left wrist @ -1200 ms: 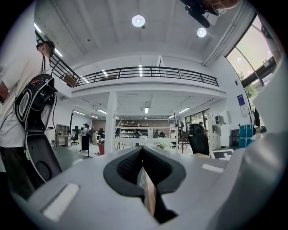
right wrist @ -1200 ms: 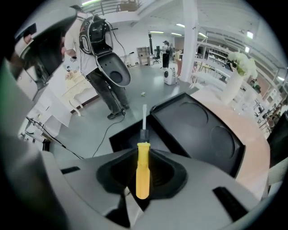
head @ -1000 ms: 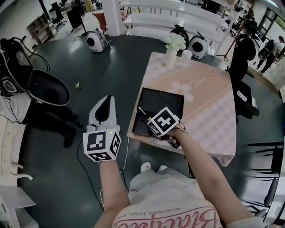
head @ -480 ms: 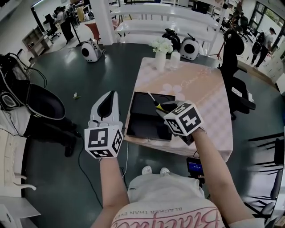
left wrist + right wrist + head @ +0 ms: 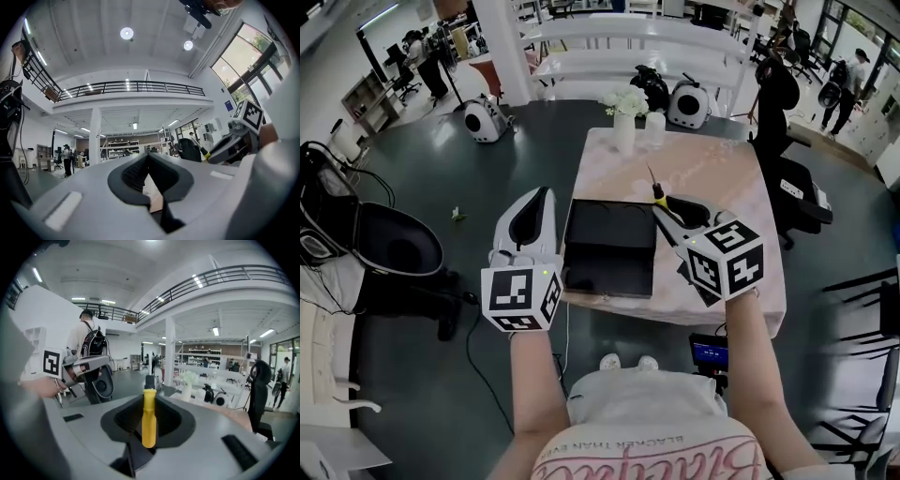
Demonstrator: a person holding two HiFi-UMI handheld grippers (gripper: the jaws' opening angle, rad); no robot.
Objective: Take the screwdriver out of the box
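The right gripper (image 5: pixel 667 208), fingers pinching the yellow-handled screwdriver (image 5: pixel 149 416), has lifted it clear of the box (image 5: pixel 609 246), just right of it above the tabletop (image 5: pixel 712 169). Removal looks done. The left gripper (image 5: pixel 530 220) seems empty, fingers pressed together.

Screwdriver (image 5: pixel 657 193) handle mostly hidden inside the right tongs (image 5: pixel 666 208); box (image 5: pixel 609 246) interior indistinctly dark.

screwdriver (image 5: pixel 149 427): smooth, glossy yellow plastic handle | box (image 5: pixel 609 246): matt black, kinda plasticky | tablecloth (image 5: pixel 712 169): pink patterned cloth | left gripper (image 5: pixel 149 164) + right gripper (image 5: pixel 149 399): matt grey plastic shells, black ribbed pads | floor (image 5: pixel 487 178): dark, smooth, slight sheen
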